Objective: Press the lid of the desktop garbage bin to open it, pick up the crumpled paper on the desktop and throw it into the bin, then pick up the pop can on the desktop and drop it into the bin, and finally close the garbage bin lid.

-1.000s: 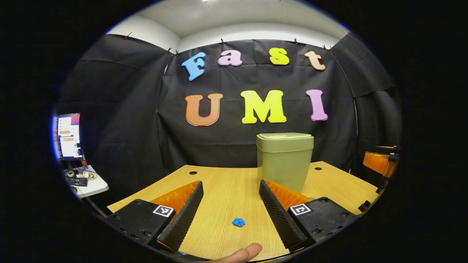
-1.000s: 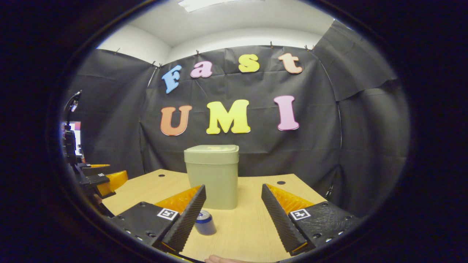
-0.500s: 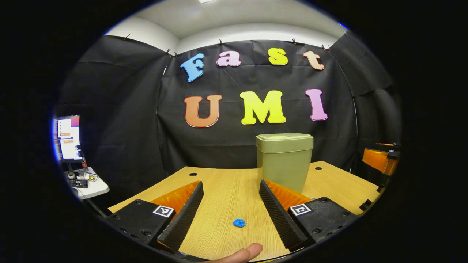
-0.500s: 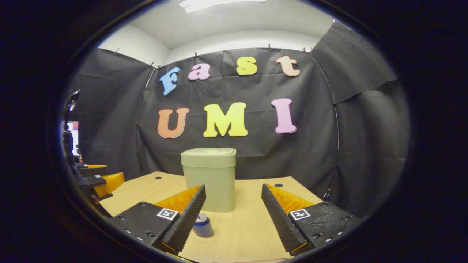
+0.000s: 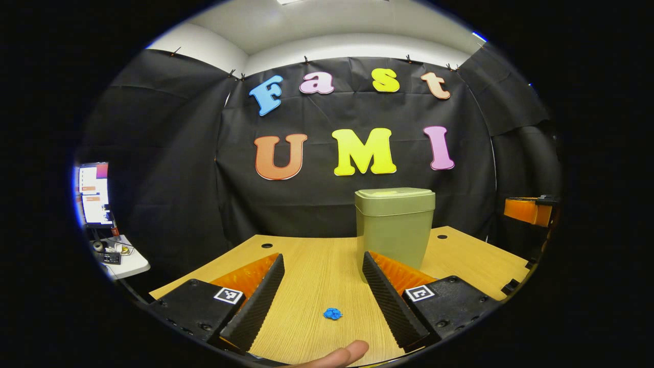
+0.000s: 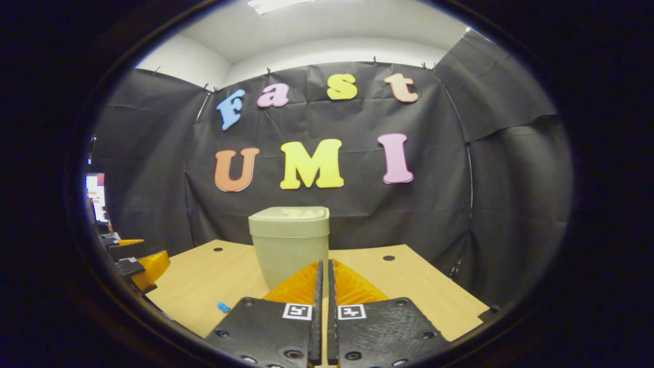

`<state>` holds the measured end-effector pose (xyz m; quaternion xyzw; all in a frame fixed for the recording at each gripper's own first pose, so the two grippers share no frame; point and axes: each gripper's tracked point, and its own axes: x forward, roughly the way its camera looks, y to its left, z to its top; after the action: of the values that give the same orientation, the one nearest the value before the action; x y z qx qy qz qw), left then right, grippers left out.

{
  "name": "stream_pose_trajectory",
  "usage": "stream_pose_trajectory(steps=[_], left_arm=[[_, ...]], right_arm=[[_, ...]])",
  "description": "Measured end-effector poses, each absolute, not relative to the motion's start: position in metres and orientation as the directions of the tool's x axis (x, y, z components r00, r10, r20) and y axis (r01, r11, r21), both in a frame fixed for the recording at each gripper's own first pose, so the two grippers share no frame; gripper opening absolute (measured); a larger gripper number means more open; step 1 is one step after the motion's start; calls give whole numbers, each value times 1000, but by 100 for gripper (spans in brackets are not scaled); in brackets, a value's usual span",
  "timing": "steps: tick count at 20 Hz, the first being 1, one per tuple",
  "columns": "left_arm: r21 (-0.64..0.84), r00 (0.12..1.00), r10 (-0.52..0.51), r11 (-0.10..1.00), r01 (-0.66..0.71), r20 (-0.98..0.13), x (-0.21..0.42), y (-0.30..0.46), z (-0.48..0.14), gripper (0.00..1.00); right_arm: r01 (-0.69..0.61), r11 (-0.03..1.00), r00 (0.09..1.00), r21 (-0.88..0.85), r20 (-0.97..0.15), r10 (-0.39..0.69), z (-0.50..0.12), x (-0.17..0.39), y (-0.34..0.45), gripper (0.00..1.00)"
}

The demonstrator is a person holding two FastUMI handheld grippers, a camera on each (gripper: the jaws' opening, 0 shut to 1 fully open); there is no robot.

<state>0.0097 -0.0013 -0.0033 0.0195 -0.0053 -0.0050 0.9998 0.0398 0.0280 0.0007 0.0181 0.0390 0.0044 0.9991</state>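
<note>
The right gripper (image 6: 322,286) has just closed: half a second ago its two fingers stood wide apart with the pop can showing between them, and now they lie almost together with only a thin slit left and nothing held. I judge this is a preparation to press the lid (image 6: 289,213) of the garbage bin (image 6: 290,245) with the closed tip, since the lid is still down and the bin stands straight ahead of it on the desk (image 6: 419,286). The can itself I cannot find in the right gripper view; perhaps it is hidden behind the fingers, but I am not sure.

The left gripper (image 5: 322,286) stays open and empty, low over the desk, nearly as it was before. Between its fingers lies the small blue crumpled paper (image 5: 332,314), on the wood and touched by nothing. The bin stands further back, to the right in the left gripper view. So the first step, the opening, is not yet done.
</note>
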Motion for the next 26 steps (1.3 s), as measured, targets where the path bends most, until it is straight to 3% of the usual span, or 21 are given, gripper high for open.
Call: stream_pose_trajectory(steps=[1, 11, 19, 26], left_arm=[[38, 1000, -7, 999, 6, 11, 9, 1, -3, 99], [18, 1000, 13, 1000, -13, -4, 17, 19, -6, 99], [-19, 998, 17, 1000, -18, -54, 29, 31, -19, 99], [-24, 998, 39, 999, -40, -58, 31, 44, -17, 99]], right_arm=[[-19, 999, 996, 27, -82, 22, 4, 45, 34, 0], [-109, 994, 985, -1, -135, 108, 50, 149, 100, 0], [-62, 998, 967, -8, -247, 58, 42, 251, 124, 0], [-50, 999, 953, -16, -301, 43, 25, 281, 139, 0]])
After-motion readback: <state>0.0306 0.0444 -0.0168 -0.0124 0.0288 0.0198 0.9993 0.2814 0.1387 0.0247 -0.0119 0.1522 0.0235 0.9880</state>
